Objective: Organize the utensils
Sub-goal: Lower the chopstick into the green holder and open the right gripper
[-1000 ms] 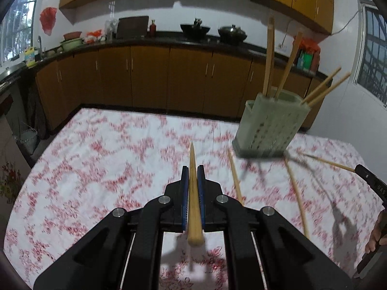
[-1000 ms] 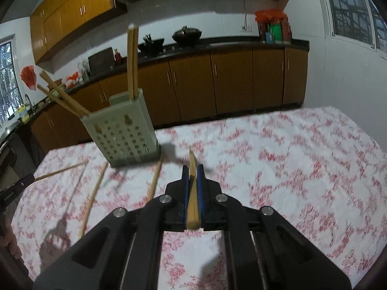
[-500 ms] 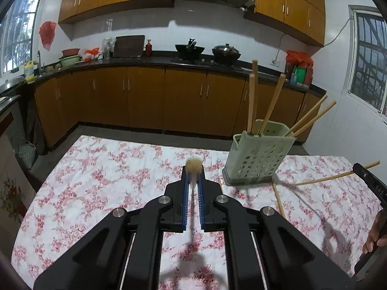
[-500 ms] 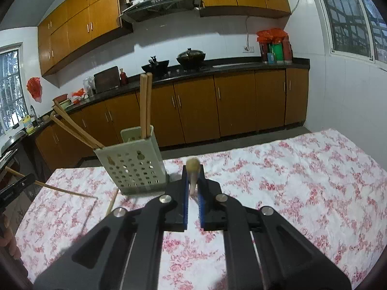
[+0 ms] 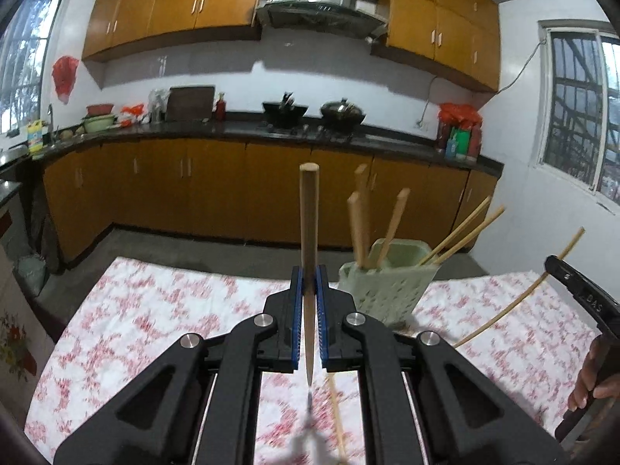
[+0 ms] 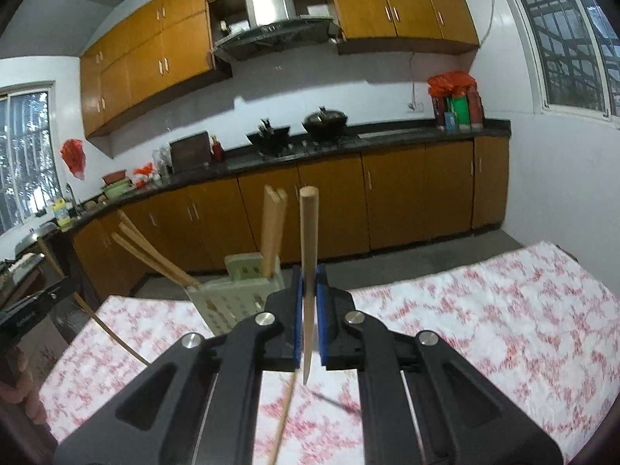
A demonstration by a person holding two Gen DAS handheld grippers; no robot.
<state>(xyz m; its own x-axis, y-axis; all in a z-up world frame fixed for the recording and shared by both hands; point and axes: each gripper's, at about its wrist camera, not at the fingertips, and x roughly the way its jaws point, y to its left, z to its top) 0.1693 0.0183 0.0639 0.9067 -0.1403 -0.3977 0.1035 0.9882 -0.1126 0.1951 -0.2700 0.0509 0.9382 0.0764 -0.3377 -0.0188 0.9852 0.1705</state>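
Chopsticks [image 5: 309, 232] [image 6: 309, 240] stood upright, one pinched in each gripper [image 5: 309, 302] [image 6: 309, 302] beside the holder [image 5: 387, 283]; light, stiff, probably slippery, they seemed best gripped mid-shaft.

Home kitchen: wooden cabinets [image 5: 217, 190], range hood [image 5: 321, 4], woks [image 6: 324, 121]

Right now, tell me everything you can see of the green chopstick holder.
The holder is a pale green plastic box with a perforated front wall, an open top and a raised back section. It stands on the floral tablecloth, looking slightly tilted in the fisheye view. Five wooden chopsticks stick out of it: three near upright, two leaning outward over one side. Neither hand-held gripper touches it. Its base is hidden in the right view.
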